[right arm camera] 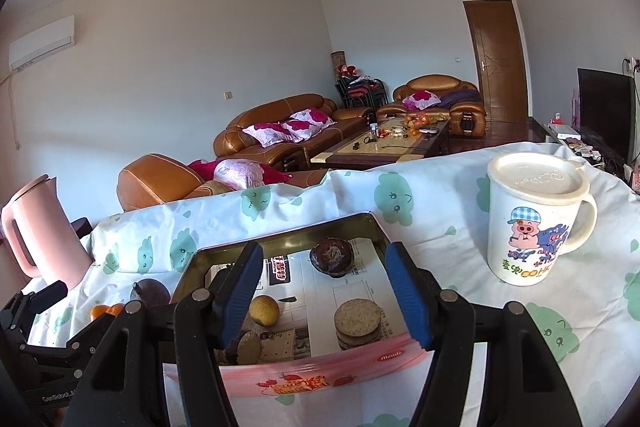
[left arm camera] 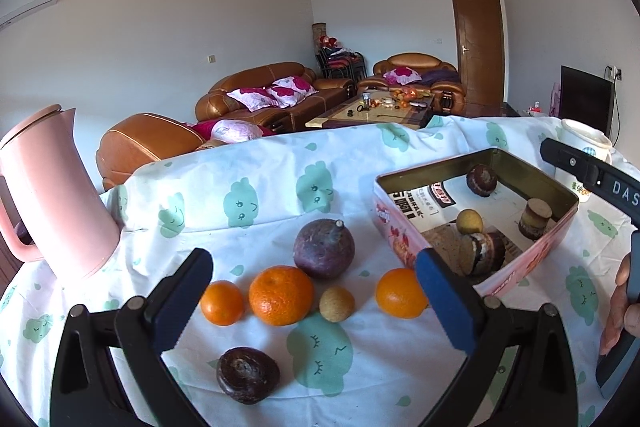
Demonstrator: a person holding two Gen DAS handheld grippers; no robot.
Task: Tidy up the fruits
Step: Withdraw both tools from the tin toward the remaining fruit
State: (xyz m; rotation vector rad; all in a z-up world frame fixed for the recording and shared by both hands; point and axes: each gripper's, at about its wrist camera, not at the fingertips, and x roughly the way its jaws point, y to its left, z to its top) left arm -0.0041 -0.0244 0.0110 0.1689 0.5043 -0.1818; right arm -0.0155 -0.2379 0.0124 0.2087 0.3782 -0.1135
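Pink jug [left arm camera: 56,195], orange mandarins [left arm camera: 281,295], pink tin [right arm camera: 304,379], green-patterned white cloth [left arm camera: 260,187].

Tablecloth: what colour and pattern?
The tablecloth is white with mint-green cartoon cloud faces and small droplets; clearest in the left wrist view.

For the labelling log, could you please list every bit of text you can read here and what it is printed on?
"DAS": cut off, on the right gripper body.
"GenRobot.A": cut off, on the left gripper body.
"Mondo": uncertain, red oval on the pink tin.
"OOH": after Chinese characters, on the white mug.
Paper lining in the tin: Chinese print, too blurred.
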